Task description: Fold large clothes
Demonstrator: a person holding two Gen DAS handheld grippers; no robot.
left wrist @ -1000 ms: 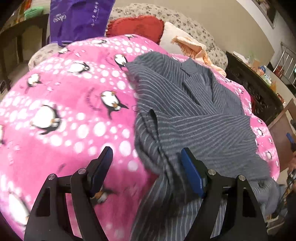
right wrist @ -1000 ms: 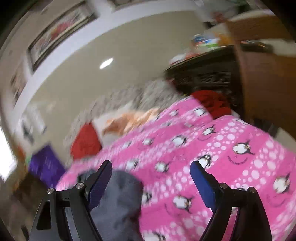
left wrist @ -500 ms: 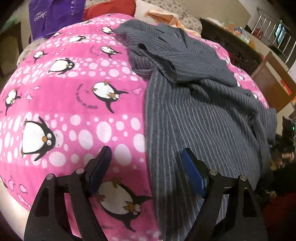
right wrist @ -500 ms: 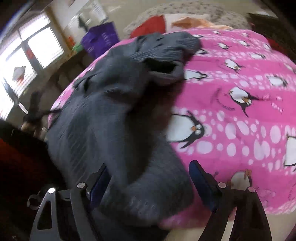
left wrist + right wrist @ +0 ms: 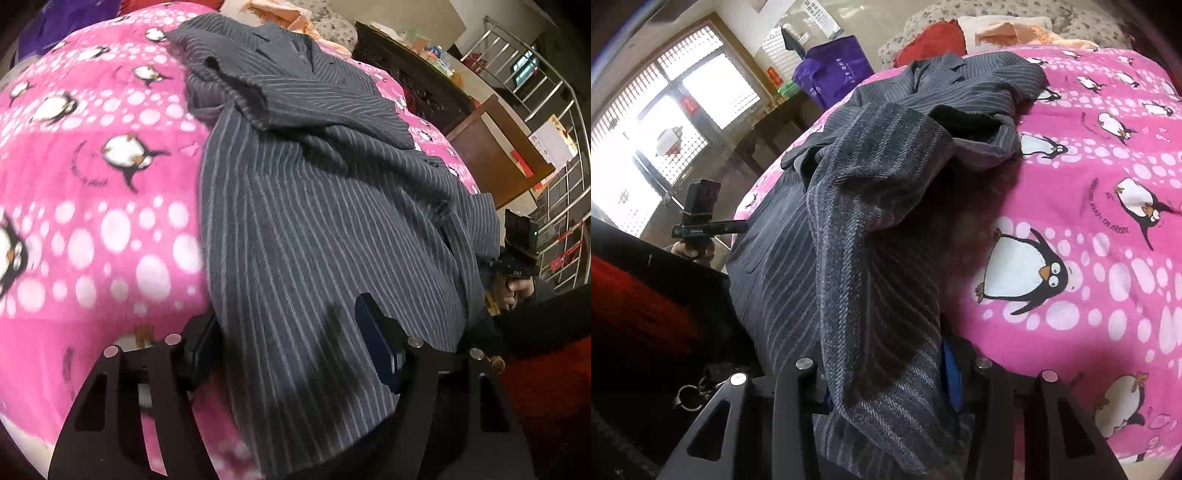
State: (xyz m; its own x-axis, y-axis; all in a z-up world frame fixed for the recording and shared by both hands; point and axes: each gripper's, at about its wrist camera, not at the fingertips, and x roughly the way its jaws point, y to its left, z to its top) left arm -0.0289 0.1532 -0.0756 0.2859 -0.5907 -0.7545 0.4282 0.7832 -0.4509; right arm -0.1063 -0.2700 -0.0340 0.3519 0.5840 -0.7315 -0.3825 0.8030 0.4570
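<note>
Left wrist view: the striped grey coat (image 5: 332,192) fills mid-frame on the pink penguin blanket (image 5: 92,221); the left claw (image 5: 291,332) straddles its hem, closing, not yet pinching; right wrist view: the right claw (image 5: 886,373) closes around thick cloth, seemingly gripping; next, lift both corners together
</note>
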